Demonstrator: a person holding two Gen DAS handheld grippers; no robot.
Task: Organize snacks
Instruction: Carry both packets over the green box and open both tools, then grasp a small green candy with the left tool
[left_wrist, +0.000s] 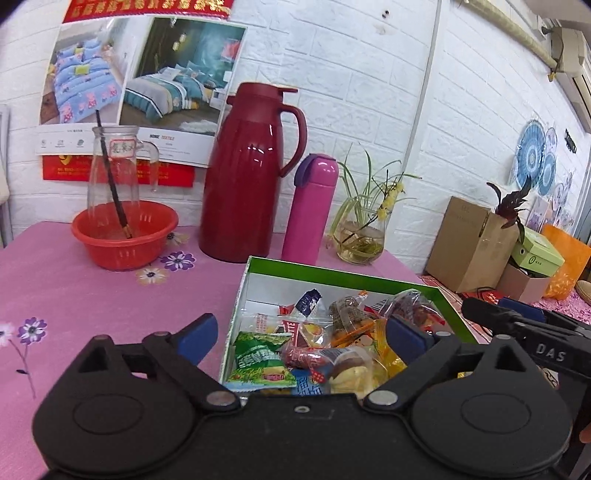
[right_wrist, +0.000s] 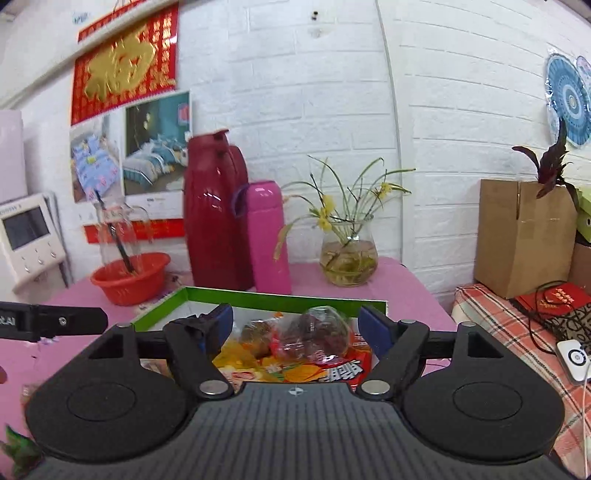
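Note:
A green-rimmed cardboard box (left_wrist: 332, 271) on the pink table holds several wrapped snacks: a green packet (left_wrist: 258, 363), a red sausage (left_wrist: 310, 356), a clear bag of dark pieces (left_wrist: 413, 306). My left gripper (left_wrist: 303, 332) is open just above the box's near left part, holding nothing. My right gripper (right_wrist: 301, 325) is open over the same box (right_wrist: 280, 297), its blue pads either side of a clear bag of dark snacks (right_wrist: 314, 334) without touching it. The right gripper's body shows at the right of the left wrist view (left_wrist: 524, 325).
Behind the box stand a red thermos jug (left_wrist: 243, 173), a pink flask (left_wrist: 310, 210), a glass vase with a plant (left_wrist: 360, 240) and a red basin (left_wrist: 123, 232) holding a glass pitcher. Cardboard boxes (left_wrist: 472, 243) stand on a side surface to the right.

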